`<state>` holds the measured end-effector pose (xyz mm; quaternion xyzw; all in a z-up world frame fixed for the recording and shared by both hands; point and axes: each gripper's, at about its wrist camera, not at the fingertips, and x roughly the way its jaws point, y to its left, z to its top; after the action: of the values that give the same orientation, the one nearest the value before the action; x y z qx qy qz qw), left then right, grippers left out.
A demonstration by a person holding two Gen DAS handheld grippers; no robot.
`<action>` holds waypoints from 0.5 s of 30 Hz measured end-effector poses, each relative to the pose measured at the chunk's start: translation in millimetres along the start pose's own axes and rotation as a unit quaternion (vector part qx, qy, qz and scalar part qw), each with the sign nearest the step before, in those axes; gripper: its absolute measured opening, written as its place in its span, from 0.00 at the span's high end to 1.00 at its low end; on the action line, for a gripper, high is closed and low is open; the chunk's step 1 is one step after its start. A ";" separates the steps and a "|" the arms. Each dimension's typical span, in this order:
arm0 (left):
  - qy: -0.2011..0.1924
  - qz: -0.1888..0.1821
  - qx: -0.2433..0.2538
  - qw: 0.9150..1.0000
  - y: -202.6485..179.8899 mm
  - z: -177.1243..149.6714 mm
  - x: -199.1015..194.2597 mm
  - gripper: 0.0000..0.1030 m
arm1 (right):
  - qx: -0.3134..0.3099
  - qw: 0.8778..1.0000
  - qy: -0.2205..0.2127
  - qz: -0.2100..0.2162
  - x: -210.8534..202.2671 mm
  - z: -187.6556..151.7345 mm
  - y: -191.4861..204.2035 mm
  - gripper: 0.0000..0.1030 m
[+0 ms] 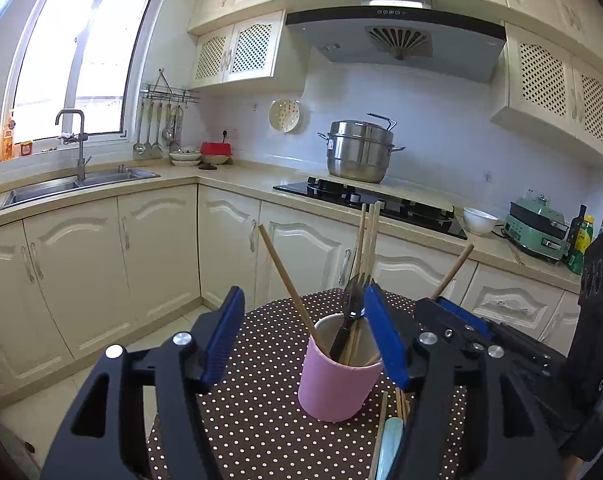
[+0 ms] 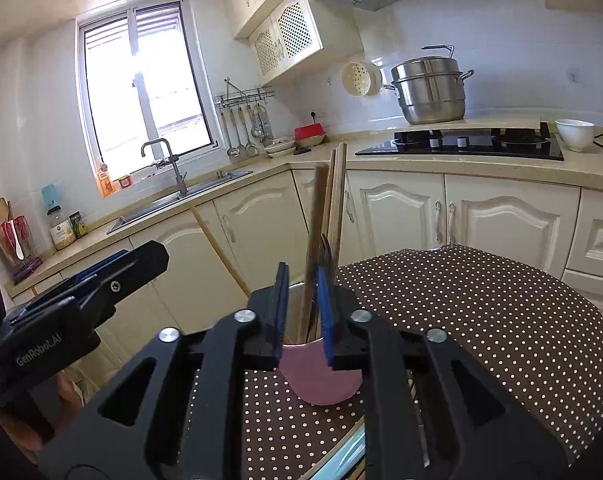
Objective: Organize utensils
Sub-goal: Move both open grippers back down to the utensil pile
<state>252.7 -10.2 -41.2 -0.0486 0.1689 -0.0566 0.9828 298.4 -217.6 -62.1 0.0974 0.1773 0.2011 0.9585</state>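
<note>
Cream kitchen cabinets (image 1: 157,256) run along the far walls, with a steel sink (image 1: 77,184) under the window and a steamer pot (image 1: 359,152) on the black hob (image 1: 373,204). Nearer, a desk (image 1: 257,400) covered in a brown polka-dot cloth carries a pink cup (image 1: 335,380) that stands upright and holds several wooden chopsticks (image 1: 367,240) and a dark fork (image 1: 351,312), the chopsticks leaning out in different directions. More chopsticks and a pale blue utensil (image 1: 391,440) lie flat on the cloth just beside the cup. The left gripper (image 1: 301,340) is spread wide, its blue pads on either side of the cup, with nothing between them in its grasp. The right gripper (image 2: 303,320) hovers right over the cup's mouth, its jaws only narrowly apart; a blurred chopstick (image 2: 315,240) stands between the pads, and I cannot tell whether they actually press on it.
</note>
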 end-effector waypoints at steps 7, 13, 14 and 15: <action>0.015 -0.008 0.009 1.000 -4.0 -3.1 -10.1 0.37 | 0.000 1.000 -0.010 -0.007 -23.2 2.6 2.2 0.48; 0.069 -0.041 0.022 0.997 -10.7 -13.1 -7.4 0.30 | 0.002 0.999 0.007 -0.033 -43.0 -3.0 -8.1 0.43; 0.081 -0.045 0.026 0.995 -12.3 -16.3 -5.9 0.29 | 0.003 0.999 0.013 -0.037 -45.1 -4.9 -10.5 0.43; 0.099 -0.054 0.030 0.993 -14.3 -20.0 -3.2 0.29 | 0.004 0.999 0.020 -0.041 -47.8 -7.9 -13.7 0.42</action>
<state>241.6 -25.5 -57.2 -0.0223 0.2607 -0.1195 0.9577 259.3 -249.0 -58.5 0.0898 0.2011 0.1627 0.9618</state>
